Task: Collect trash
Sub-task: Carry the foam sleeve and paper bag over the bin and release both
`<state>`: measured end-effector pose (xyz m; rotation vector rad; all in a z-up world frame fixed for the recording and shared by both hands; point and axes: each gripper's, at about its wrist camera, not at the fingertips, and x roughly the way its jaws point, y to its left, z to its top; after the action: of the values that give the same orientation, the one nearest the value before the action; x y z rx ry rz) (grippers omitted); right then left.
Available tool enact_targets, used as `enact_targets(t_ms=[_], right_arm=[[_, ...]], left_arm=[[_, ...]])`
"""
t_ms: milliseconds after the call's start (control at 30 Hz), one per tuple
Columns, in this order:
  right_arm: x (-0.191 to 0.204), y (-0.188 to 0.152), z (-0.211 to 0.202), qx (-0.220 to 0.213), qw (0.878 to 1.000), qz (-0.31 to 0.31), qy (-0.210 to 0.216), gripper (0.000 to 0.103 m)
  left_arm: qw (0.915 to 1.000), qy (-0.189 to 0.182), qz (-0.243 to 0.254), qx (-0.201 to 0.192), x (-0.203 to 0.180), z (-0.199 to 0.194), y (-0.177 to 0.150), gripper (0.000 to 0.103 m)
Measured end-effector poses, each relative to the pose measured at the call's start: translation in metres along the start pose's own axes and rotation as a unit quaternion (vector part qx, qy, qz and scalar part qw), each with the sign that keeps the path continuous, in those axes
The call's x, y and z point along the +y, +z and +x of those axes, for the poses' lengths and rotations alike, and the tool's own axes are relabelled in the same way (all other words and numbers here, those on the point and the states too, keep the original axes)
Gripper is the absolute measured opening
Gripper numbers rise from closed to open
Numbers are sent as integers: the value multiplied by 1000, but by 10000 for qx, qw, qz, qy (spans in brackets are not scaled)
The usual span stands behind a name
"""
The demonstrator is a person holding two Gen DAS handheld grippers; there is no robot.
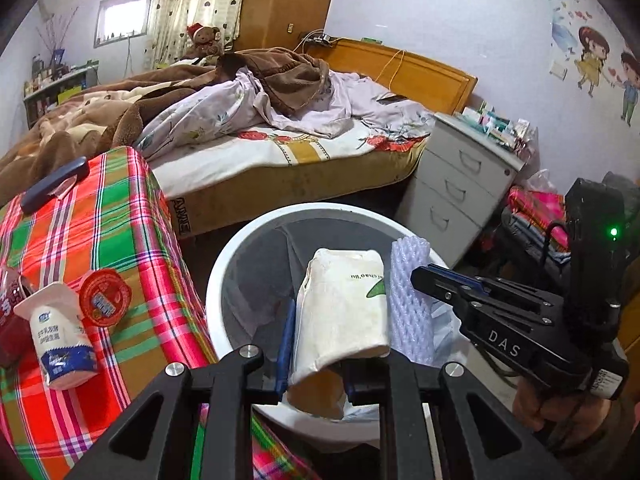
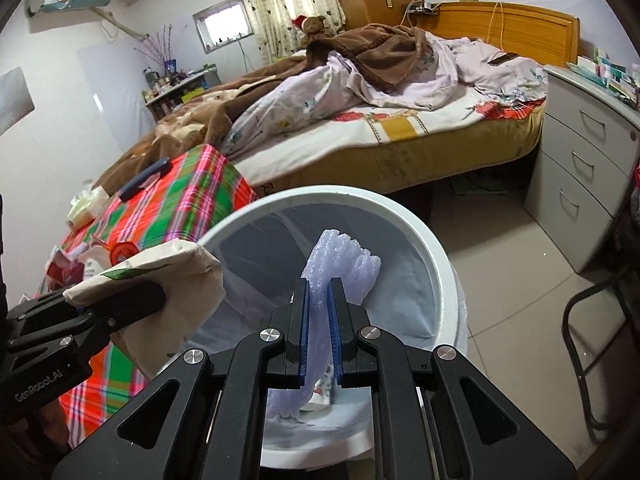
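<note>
My left gripper (image 1: 316, 344) is shut on a cream tissue pack (image 1: 344, 312) and holds it over the white trash bin (image 1: 224, 264). My right gripper (image 2: 319, 320) is shut on a purple foam net (image 2: 340, 268), also above the bin (image 2: 436, 236). In the left wrist view the right gripper (image 1: 424, 276) pinches the foam net (image 1: 412, 296) just right of the tissue pack. In the right wrist view the left gripper (image 2: 132, 300) holds the tissue pack (image 2: 176, 276) at the bin's left rim. A yogurt carton (image 1: 60, 332) and a red lidded cup (image 1: 105, 298) lie on the plaid cloth.
The plaid-covered table (image 1: 112, 224) stands left of the bin, with a dark blue object (image 1: 54, 186) on it. A bed (image 1: 280, 148) is behind. A grey drawer cabinet (image 1: 460, 184) stands at the right. A black chair frame (image 2: 592, 344) is on the tiled floor.
</note>
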<state>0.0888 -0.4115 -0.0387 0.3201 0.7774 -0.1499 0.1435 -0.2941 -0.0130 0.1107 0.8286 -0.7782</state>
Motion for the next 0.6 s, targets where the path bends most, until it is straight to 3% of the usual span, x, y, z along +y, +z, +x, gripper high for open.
enact_targets(t_ms=[67, 167, 233, 400, 600], right_arm=[[-2, -1, 3, 90, 10000, -25, 22, 11], [-3, -2, 4, 130, 9999, -77, 21, 12], [-4, -3, 3, 117, 9999, -88, -21, 15], [-4, -2, 1, 61, 9999, -81, -16, 39], [-1, -3, -6, -18, 10000, 4, -5, 39]], left_arm=[[10000, -61, -47, 55, 1, 4, 0, 27], [9999, -84, -68, 94, 2, 9, -1, 49], [9999, -92, -111, 89, 4, 10, -3, 49], [9999, 5, -96, 69, 6, 6, -4, 50], [9999, 71, -146, -58, 13, -9, -7, 50]])
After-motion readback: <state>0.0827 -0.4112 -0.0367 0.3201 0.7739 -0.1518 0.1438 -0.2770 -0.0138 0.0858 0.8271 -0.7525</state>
